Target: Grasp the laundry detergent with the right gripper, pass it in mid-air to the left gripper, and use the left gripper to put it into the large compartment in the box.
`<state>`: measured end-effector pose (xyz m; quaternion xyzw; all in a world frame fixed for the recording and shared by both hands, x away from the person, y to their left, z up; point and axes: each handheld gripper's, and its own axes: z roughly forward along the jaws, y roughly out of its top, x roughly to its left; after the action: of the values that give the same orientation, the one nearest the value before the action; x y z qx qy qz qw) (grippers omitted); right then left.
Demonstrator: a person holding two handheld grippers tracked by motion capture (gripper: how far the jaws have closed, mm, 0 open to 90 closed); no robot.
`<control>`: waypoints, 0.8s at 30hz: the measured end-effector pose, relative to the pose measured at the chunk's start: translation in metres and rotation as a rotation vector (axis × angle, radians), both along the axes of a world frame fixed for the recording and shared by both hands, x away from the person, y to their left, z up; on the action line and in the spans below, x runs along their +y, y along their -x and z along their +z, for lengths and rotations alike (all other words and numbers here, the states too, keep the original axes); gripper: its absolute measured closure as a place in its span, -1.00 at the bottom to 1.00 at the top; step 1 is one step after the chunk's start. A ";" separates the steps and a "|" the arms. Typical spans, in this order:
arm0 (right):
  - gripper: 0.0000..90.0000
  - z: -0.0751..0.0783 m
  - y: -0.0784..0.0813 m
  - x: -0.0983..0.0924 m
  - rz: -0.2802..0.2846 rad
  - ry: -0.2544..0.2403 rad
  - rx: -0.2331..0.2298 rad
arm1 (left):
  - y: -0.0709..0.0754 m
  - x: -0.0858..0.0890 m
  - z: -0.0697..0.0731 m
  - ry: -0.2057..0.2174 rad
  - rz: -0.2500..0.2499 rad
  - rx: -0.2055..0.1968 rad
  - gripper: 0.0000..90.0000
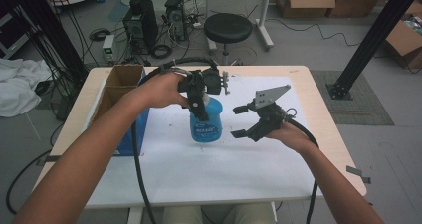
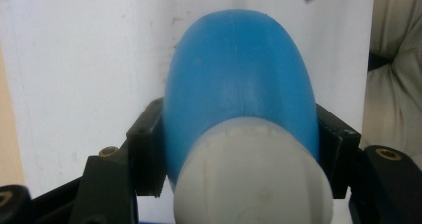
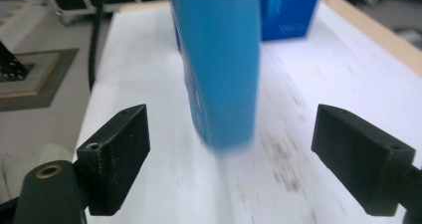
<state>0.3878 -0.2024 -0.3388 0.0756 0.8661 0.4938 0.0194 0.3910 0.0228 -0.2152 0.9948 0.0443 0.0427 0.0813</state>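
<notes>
A blue plastic bottle point(image 1: 205, 123) with a white cap hangs upright over the white sheet at the table's middle. My left gripper point(image 1: 200, 104) comes down from above and is shut on its upper part. In the left gripper view the bottle point(image 2: 239, 79) sits squeezed between both jaws, its white cap point(image 2: 254, 176) nearest the camera. My right gripper point(image 1: 240, 121) is open just to the right of the bottle, jaws pointing at it. The right gripper view has the bottle point(image 3: 219, 59) ahead, beyond the wide gap between the jaws, its base blurred above the sheet.
An open cardboard box point(image 1: 118, 84) with a blue side stands at the table's left, close to my left forearm; the blue box point(image 3: 288, 10) also sits behind the bottle. A white sheet point(image 1: 249, 169) covers most of the table. Cables trail from both grippers.
</notes>
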 end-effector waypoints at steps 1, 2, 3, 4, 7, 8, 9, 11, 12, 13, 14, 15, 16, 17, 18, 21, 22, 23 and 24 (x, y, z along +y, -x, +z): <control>-0.66 0.001 0.000 -0.005 -0.011 0.022 0.012 | -0.001 0.003 0.004 -0.002 0.032 -0.003 -0.16; -0.67 0.003 -0.001 -0.011 -0.023 0.047 0.015 | -0.002 0.006 0.007 -0.006 0.065 -0.010 -0.16; -0.67 0.005 0.000 -0.017 -0.037 0.076 0.016 | -0.004 0.009 0.011 -0.011 0.101 -0.019 -0.16; -0.66 0.007 0.000 -0.023 -0.049 0.104 0.016 | -0.005 0.012 0.015 -0.014 0.144 -0.026 -0.16; -0.66 0.014 0.000 -0.039 -0.079 0.213 0.011 | -0.011 0.021 0.026 -0.003 0.265 -0.059 -0.16; -0.66 0.016 0.001 -0.044 -0.081 0.246 0.013 | -0.013 0.024 0.029 -0.004 0.297 -0.072 -0.16; -0.66 0.018 0.001 -0.048 -0.082 0.278 0.018 | -0.015 0.027 0.032 -0.010 0.325 -0.082 -0.16; -0.66 0.021 0.001 -0.056 -0.085 0.341 0.019 | -0.019 0.032 0.039 -0.018 0.379 -0.091 -0.16; -0.66 0.023 0.001 -0.059 -0.085 0.368 0.020 | -0.021 0.035 0.042 -0.018 0.411 -0.093 -0.16; -0.66 0.025 0.001 -0.062 -0.084 0.392 0.020 | -0.023 0.037 0.045 -0.013 0.436 -0.097 -0.16; -0.66 0.028 0.001 -0.064 -0.082 0.408 0.018 | -0.025 0.040 0.049 -0.007 0.459 -0.100 -0.16; -0.65 0.030 0.001 -0.066 -0.081 0.419 0.017 | -0.027 0.042 0.052 0.000 0.482 -0.100 -0.16; -0.65 0.032 0.000 -0.068 -0.079 0.428 0.017 | -0.028 0.044 0.055 0.002 0.504 -0.101 -0.16; -0.65 0.035 -0.001 -0.070 -0.077 0.441 0.017 | -0.029 0.047 0.058 0.007 0.532 -0.098 -0.16; -0.65 0.037 -0.002 -0.071 -0.075 0.456 0.016 | -0.030 0.049 0.061 0.015 0.560 -0.096 -0.16; -0.64 0.042 -0.006 -0.075 -0.065 0.504 0.021 | -0.032 0.057 0.072 0.034 0.635 -0.095 -0.16; -0.63 0.044 -0.008 -0.076 -0.057 0.518 0.020 | -0.031 0.060 0.075 0.041 0.657 -0.101 -0.16; -0.63 0.045 -0.009 -0.078 -0.053 0.528 0.017 | -0.031 0.063 0.078 0.048 0.680 -0.107 -0.16; -0.63 0.047 -0.010 -0.079 -0.053 0.530 0.018 | -0.030 0.066 0.081 0.053 0.701 -0.114 -0.16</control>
<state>0.3975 -0.2815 -0.2920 0.0951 0.9630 0.2484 0.0436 0.4211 0.0886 -0.1345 0.9127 0.3794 0.1223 0.0897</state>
